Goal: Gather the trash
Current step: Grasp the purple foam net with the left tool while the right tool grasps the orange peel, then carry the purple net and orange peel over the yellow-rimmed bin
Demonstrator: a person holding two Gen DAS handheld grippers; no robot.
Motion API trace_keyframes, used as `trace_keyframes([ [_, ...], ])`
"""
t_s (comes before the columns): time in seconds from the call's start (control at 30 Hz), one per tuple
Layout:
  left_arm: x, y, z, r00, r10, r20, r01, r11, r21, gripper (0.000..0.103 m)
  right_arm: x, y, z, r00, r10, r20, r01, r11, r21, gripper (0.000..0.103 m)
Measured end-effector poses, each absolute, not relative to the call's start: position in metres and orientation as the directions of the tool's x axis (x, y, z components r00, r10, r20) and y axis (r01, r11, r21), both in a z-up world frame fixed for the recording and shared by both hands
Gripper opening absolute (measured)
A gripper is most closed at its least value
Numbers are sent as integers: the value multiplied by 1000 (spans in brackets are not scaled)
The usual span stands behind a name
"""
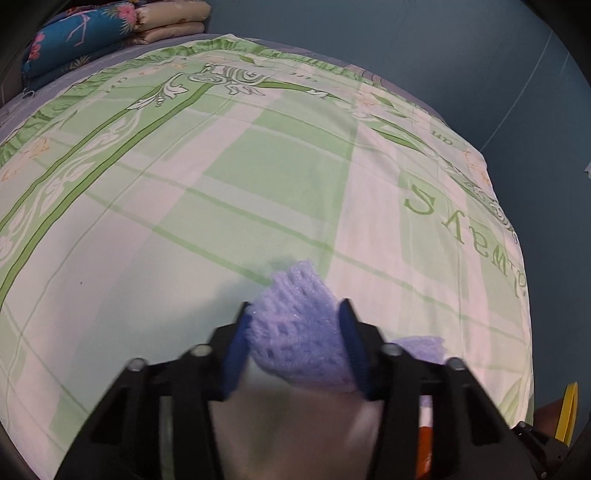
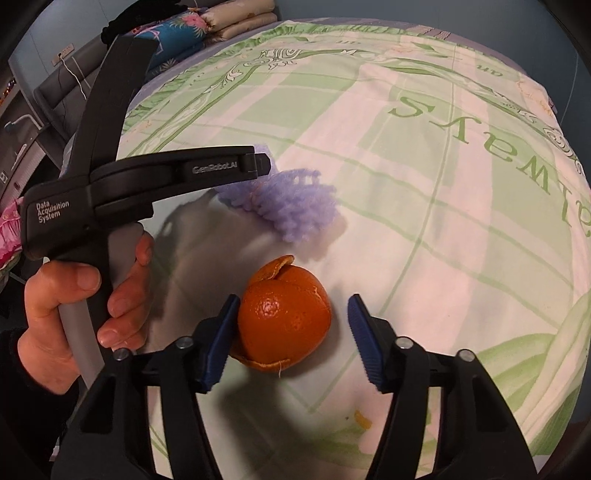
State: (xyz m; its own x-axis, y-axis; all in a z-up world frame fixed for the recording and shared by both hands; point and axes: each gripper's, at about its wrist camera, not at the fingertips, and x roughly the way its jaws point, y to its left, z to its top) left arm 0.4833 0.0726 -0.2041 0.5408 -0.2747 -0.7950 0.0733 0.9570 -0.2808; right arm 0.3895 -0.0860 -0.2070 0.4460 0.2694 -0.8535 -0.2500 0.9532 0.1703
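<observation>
A purple foam fruit net (image 1: 295, 332) lies on the green-checked bedsheet (image 1: 221, 184), and the blue pads of my left gripper (image 1: 295, 305) press on both of its sides. The right wrist view shows the same net (image 2: 295, 210) under the tip of that black left gripper (image 2: 258, 164), which a hand (image 2: 74, 295) holds. An orange peel (image 2: 284, 321), domed like a whole fruit, sits on the sheet (image 2: 406, 221) between the fingers of my right gripper (image 2: 293, 300). The left pad (image 2: 221, 332) touches the peel, while the right pad stands clear of it.
A small scrap of peel (image 2: 362, 415) lies on the sheet near the right gripper's base. Folded quilts (image 1: 110, 33) are stacked at the bed's far left corner. The bed drops off on the right to a dark teal floor (image 1: 517, 74). A yellow object (image 1: 570, 406) shows at the lower right.
</observation>
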Motion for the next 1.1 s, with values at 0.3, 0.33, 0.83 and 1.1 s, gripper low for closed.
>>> trace_keyframes([
  [0.3, 471, 82, -188, 574, -261, -776, 48, 957, -286, 18, 387, -85, -203, 470, 233, -852, -233, 963, 135, 20],
  [0.33, 467, 85, -183, 580, -264, -771, 45, 955, -294, 18, 384, -86, -199, 471, 237, -850, -236, 962, 138, 19],
  [0.83, 334, 66, -65, 730, -285, -621, 158, 955, -252, 18, 274, -154, -131, 518, 300, -801, -256, 948, 189, 19],
  [1.1, 270, 30, -21, 770, -314, -555, 223, 948, -227, 19, 225, -199, -96, 596, 314, -739, -230, 949, 217, 19],
])
